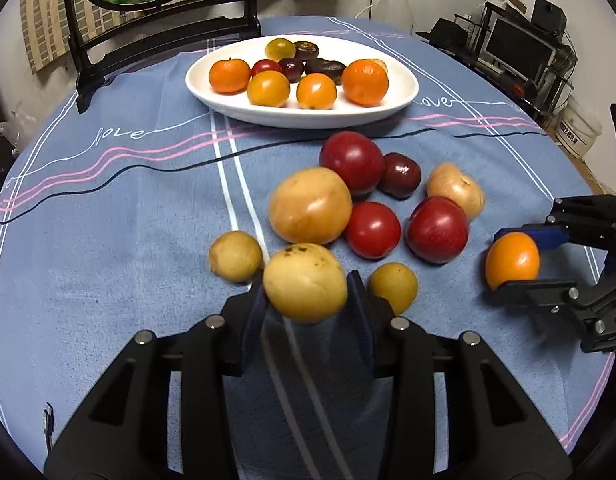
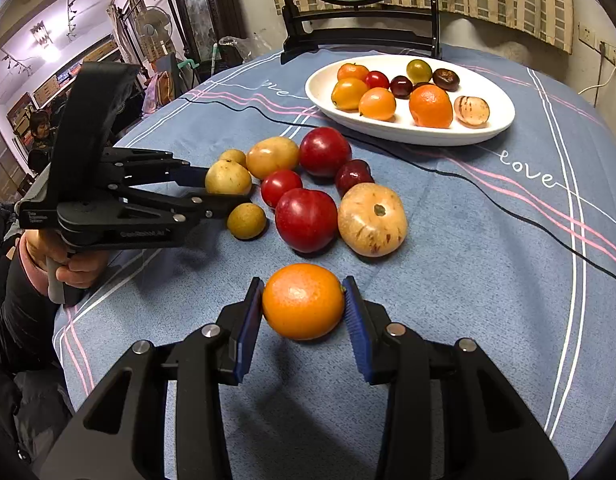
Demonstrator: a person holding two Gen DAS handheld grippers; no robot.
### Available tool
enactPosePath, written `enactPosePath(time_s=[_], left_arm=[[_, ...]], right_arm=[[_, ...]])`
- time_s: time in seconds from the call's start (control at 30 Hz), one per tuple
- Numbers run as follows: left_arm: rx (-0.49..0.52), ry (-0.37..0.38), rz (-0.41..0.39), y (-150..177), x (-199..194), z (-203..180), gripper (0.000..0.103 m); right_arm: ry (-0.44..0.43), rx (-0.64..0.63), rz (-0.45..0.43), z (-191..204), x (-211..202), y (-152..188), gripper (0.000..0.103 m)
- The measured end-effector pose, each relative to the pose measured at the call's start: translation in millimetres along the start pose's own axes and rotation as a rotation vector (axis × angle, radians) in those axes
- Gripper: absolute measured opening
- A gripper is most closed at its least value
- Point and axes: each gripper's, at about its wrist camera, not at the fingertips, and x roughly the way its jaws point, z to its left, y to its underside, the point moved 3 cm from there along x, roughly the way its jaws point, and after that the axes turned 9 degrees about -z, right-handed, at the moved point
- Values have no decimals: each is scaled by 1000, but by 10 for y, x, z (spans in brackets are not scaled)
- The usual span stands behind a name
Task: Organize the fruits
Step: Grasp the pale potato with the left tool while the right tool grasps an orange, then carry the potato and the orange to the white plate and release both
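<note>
Yellow fruit [image 1: 304,282] in jaws, 2 longans — flanking

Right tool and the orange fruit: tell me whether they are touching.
Touching. The right wrist view shows the right tool with both blue pads pressed against the sides of the orange fruit, no gap on either side.

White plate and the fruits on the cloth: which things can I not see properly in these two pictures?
- White plate: in the left wrist view the big orange hides most of the pale speckled fruit.
- Small yellow-green fruit: the left gripper, shut on the yellow fruit, covers its lower part.
- Right gripper holds the orange fruit; its underside is hidden in both views.
</note>
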Motion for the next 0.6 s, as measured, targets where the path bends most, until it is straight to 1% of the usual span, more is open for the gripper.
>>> enactPosePath(time_s=[0.17, 0.3, 0.6], left_arm=[[-20, 15, -10, 5, -15, 25, 38], [-15, 27, -29, -7, -63, -11, 38], [-1, 38, -124, 10, -307, -101, 37]], right_arm=[[2, -8, 2, 7, 0, 9, 41], [-5, -12, 0, 17, -6, 12, 41], [-10, 14, -23, -39, -46, -4, 41]])
